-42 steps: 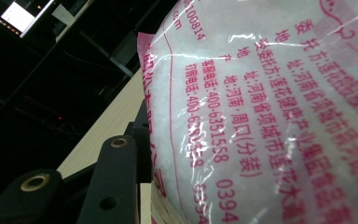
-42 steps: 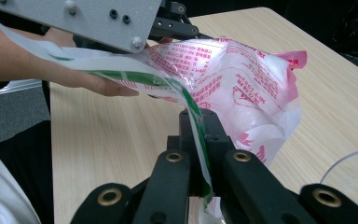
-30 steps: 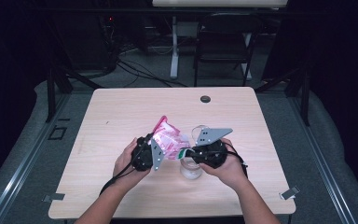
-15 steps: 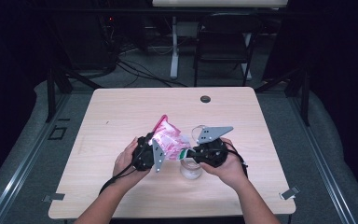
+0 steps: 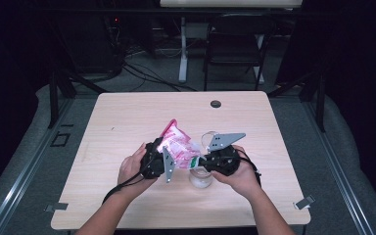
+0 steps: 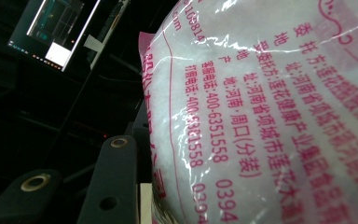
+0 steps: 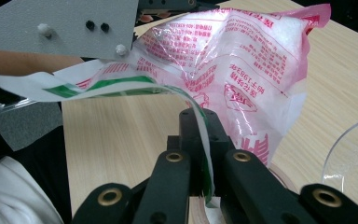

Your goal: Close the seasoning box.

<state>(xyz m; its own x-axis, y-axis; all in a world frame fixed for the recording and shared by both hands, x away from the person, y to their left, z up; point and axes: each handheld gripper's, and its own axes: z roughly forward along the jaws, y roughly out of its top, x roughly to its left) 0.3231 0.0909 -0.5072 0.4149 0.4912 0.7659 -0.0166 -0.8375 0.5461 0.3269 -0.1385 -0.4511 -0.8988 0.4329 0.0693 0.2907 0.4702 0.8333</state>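
From above, I see my two hands meeting over the near middle of the pale wooden table (image 5: 127, 127), with a crinkly pink-and-white plastic bag of white powder (image 5: 178, 147) hanging between them, off the tabletop. My left gripper (image 5: 162, 157) grasps the bag's lower left side, and my right gripper (image 5: 206, 160) is clenched on its torn mouth at the lower right. Just below and beside my right gripper stands a clear round glass jar (image 5: 200, 177), its rim partly hidden by the grey three-cornered plate on that gripper. A small dark round grommet (image 5: 216, 104) sits near the far edge of the table, well apart from my hands.

My left gripper view adds what the high view cannot: the bag (image 6: 270, 107) presses close to the lens, its red printed characters and numbers readable, the white powder bulging behind the film, and one of my black jaws lying against its left side. Past it hangs a lit monitor (image 6: 51, 30) in the dark room.

My right gripper view shows my right gripper (image 7: 206, 172) with both jaws pinched tight on a thin strip of the bag's (image 7: 242, 60) cut edge, which carries a green stripe. The jar's (image 7: 354, 154) clear rim curves in at the right edge, near the bag's sagging corner.
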